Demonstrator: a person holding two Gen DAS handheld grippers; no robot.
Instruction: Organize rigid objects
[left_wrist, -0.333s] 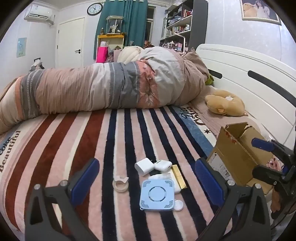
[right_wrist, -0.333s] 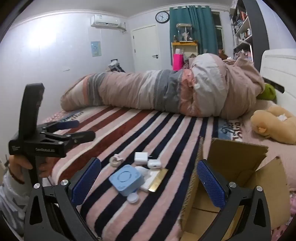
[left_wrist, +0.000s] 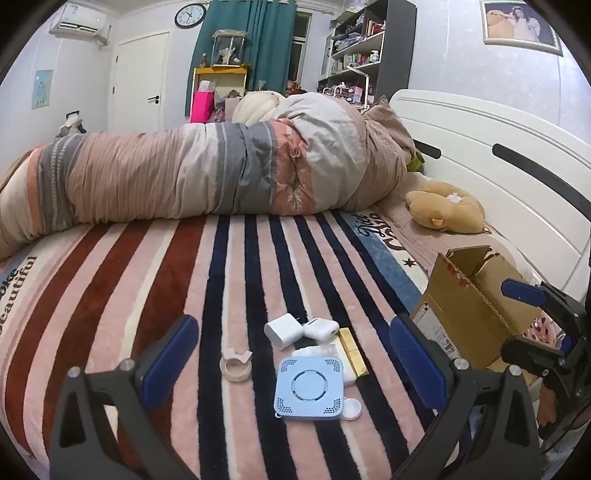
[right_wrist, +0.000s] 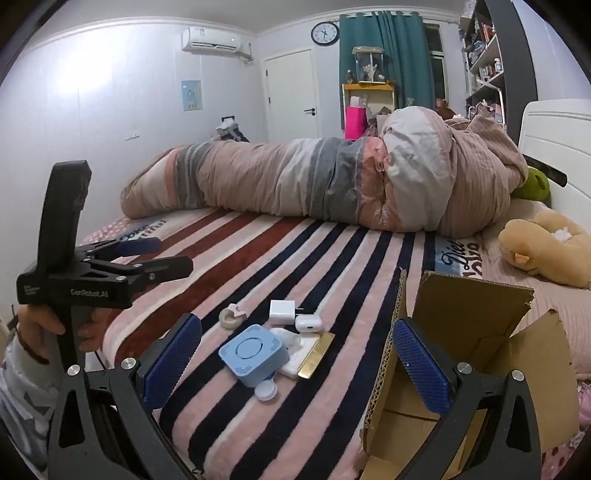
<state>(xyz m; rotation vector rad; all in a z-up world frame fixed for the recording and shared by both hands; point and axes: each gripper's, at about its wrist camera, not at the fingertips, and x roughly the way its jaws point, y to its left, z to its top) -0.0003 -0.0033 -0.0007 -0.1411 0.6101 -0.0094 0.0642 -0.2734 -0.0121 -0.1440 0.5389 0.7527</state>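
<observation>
**Pick one thing, then drop it in the box**

Start with the top thing. The cardboard box (right_wrist: 476, 332) sits open right of the pile. The blue square gadget (left_wrist: 309, 388) lies between the left gripper (left_wrist: 291, 363) fingers. Both it and the right gripper (right_wrist: 295, 362) are wide apart, holding nothing

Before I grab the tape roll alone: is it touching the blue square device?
Apart. The left wrist view shows striped blanket between the tape roll and the blue square device; the right wrist view shows it too.
</observation>
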